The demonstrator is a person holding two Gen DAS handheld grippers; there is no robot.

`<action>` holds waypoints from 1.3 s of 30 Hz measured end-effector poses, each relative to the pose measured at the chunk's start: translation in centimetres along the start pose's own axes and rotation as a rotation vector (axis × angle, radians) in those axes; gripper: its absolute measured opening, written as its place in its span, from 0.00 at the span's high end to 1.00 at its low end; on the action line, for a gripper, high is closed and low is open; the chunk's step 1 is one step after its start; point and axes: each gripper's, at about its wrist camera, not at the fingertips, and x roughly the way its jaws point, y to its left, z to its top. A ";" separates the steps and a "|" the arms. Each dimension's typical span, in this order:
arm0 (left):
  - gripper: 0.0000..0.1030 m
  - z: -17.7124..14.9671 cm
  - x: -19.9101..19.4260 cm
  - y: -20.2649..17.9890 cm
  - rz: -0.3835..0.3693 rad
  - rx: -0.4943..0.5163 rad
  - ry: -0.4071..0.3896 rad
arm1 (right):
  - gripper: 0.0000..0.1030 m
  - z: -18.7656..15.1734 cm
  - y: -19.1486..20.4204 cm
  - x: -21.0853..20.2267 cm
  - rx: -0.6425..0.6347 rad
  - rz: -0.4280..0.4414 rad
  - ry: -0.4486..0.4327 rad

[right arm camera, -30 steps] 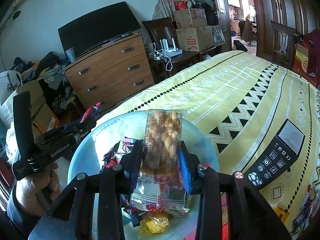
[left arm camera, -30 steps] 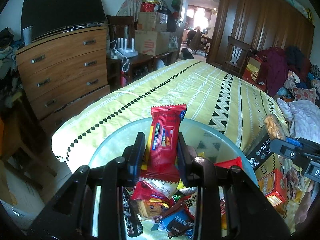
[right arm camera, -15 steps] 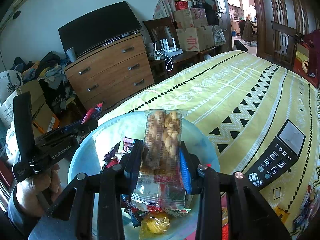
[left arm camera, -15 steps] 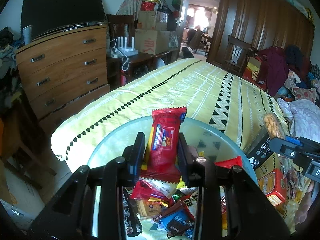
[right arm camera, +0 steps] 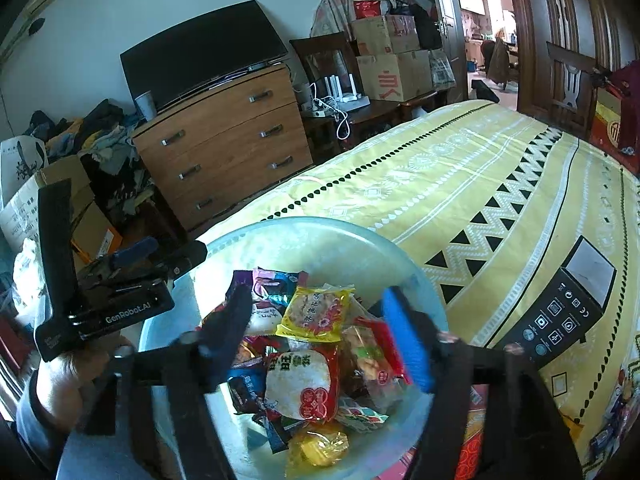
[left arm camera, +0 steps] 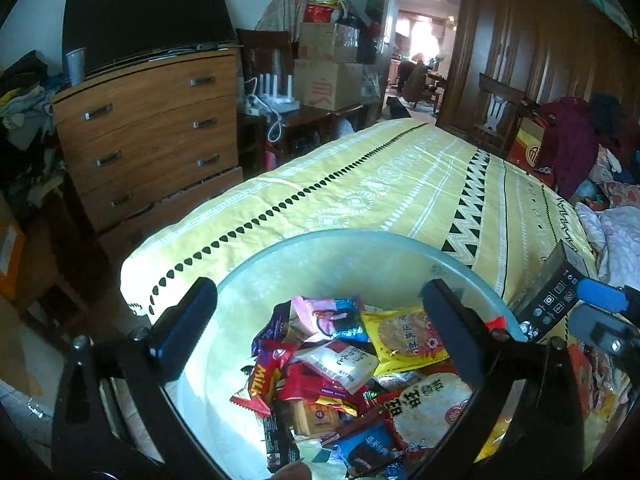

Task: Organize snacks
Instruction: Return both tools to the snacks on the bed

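With both our left gripper point(left arm camera: 320, 312) and right gripper point(right arm camera: 320, 320) just sprung wide and empty, the snacks point(left arm camera: 352, 368) lay heaped in the bowl point(left arm camera: 320, 240) beneath, where slippery wrappers might slide over its rim.

Wooden dresser point(left arm camera: 152, 136) (television point(left arm camera: 144, 24) atop), black box point(right arm camera: 560, 312) on yellow bedspread point(right arm camera: 460, 184)

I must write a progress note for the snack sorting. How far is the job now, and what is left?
Done: many wrapped snacks lie piled in the pale green round plastic basin, such as the yellow biscuit packet. In hand: nothing; the left gripper and right gripper have just opened above the pile. Left: some snack packets remain on the yellow patterned bedspread beside the basin.
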 end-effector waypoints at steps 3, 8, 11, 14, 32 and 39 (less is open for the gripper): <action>0.00 -0.2 -0.3 -0.4 -0.022 -0.002 -0.004 | 0.18 -1.2 -0.6 -1.1 0.016 -0.001 -0.027; 0.00 -1.0 -2.4 -3.3 -0.108 0.039 -0.037 | 0.18 -6.4 -3.6 -5.5 0.070 -0.048 -0.108; 0.00 -1.7 -4.5 -7.4 -0.200 0.107 -0.065 | 0.18 -11.3 -8.2 -8.4 0.170 -0.121 -0.102; 0.00 -2.7 -6.7 -12.6 -0.319 0.198 -0.082 | 0.18 -16.6 -14.9 -11.5 0.309 -0.224 -0.069; 0.00 -11.7 -10.1 -29.3 -0.640 0.520 0.047 | 0.13 -43.3 -51.4 -25.7 1.158 -0.463 -0.178; 0.00 -13.0 -10.4 -30.2 -0.619 0.546 0.061 | 0.10 -38.0 -46.4 -18.8 0.943 -0.220 -0.111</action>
